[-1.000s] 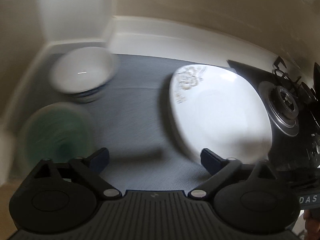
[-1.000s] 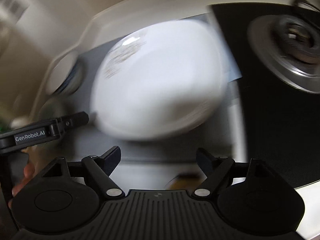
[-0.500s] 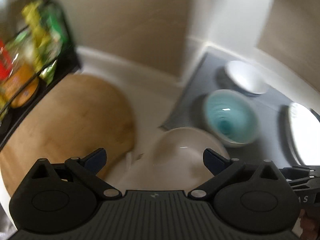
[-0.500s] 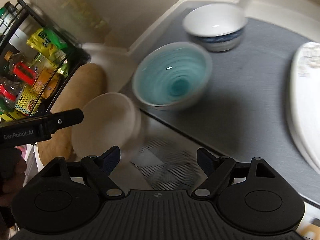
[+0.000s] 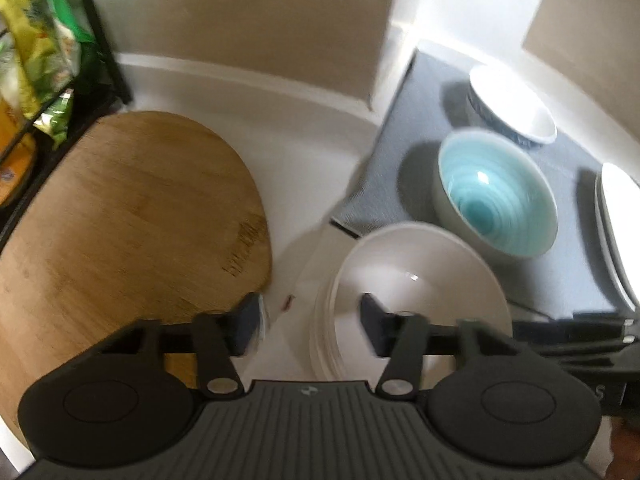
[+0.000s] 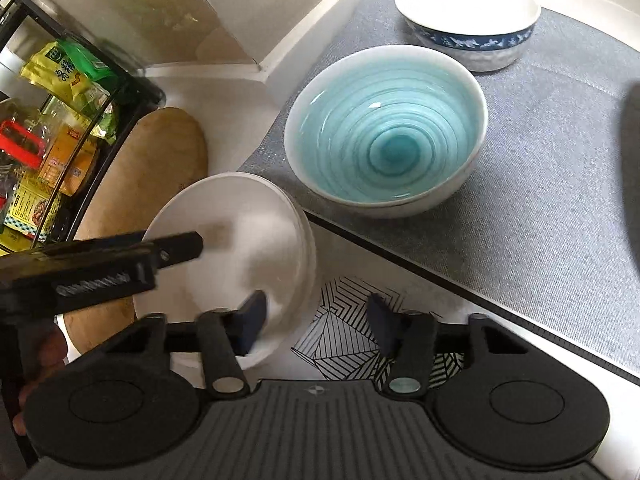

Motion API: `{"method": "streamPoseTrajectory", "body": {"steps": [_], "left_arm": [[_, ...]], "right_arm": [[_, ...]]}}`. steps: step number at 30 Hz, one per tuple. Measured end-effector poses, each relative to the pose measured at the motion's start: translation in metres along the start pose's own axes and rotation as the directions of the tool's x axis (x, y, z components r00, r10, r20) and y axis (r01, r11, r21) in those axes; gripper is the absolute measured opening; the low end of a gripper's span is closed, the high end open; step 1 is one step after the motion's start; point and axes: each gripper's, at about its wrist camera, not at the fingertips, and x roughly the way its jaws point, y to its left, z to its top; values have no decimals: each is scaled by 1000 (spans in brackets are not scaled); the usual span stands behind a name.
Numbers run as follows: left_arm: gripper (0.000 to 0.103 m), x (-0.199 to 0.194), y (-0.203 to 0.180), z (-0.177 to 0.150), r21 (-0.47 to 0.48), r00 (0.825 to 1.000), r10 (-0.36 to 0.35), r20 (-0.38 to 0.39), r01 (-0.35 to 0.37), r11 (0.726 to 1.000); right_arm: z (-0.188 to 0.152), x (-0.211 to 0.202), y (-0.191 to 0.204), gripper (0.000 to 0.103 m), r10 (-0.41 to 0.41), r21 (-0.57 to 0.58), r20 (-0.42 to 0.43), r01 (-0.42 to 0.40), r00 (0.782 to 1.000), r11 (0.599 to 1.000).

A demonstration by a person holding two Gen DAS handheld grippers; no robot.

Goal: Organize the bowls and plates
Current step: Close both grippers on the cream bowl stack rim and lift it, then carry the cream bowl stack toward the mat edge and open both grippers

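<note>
The white bowl (image 5: 420, 276) right in front of you sits on top of a small stack of white dishes on the counter, just off the corner of the grey mat (image 6: 540, 184), with the teal bowl (image 6: 388, 132) just beyond it on the mat and the blue-rimmed bowl (image 6: 468, 20) farther back. Your left gripper (image 5: 310, 320) is spread, its fingers either side of the bowl's near-left rim, not yet biting. Your right gripper (image 6: 316, 320) is spread too, hanging empty beside the stack. Treat this as glazed ceramic: stiff, heavy, slick and chippable. Pinch across the rim wall, one pad inside and one outside, and lift straight so the dishes beneath don't drag along
</note>
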Motion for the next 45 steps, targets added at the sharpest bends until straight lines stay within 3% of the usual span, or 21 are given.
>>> {"method": "streamPoseTrajectory", "body": {"steps": [1, 2, 3, 6, 13, 25, 33, 39, 41, 43, 45], "left_arm": [[27, 4, -2, -1, 5, 1000, -8, -18, 8, 1000], [13, 7, -4, -3, 8, 999, -24, -32, 24, 1000], [11, 8, -6, -4, 16, 999, -18, -37, 19, 1000], [11, 4, -12, -8, 34, 999, -25, -40, 26, 999], [12, -10, -41, -21, 89, 995, -91, -50, 96, 991], [12, 0, -124, -30, 234, 977, -196, -83, 211, 949], [12, 23, -146, -23, 259, 969, -223, -108, 244, 935], [12, 28, -150, -17, 274, 970, -216, -109, 238, 932], [16, 27, -147, -15, 265, 971, -215, -102, 235, 935], [34, 23, -143, -14, 262, 973, -213, -89, 230, 937], [65, 17, -138, -12, 257, 977, -207, -58, 215, 942]], "right_arm": [[0, 0, 2, 27, -1, -15, 4, 1, 1000, 1000], [-1, -2, 6, 20, -7, -31, 17, 8, 1000, 999], [-2, -4, 8, 19, -14, -48, 30, 15, 999, 999], [-4, -11, 13, 18, -57, -75, 59, 62, 997, 995], [-19, -41, -4, 18, -81, -54, 59, 84, 995, 995], [-61, -90, -68, 18, -200, 101, 108, 190, 974, 977], [-70, -92, -88, 18, -251, 159, 150, 228, 956, 961], [-68, -87, -95, 18, -256, 187, 147, 227, 956, 956], [-67, -87, -96, 20, -249, 190, 147, 220, 957, 957], [-67, -88, -97, 22, -239, 201, 145, 208, 960, 957], [-67, -91, -98, 27, -233, 214, 146, 199, 961, 956]]}}
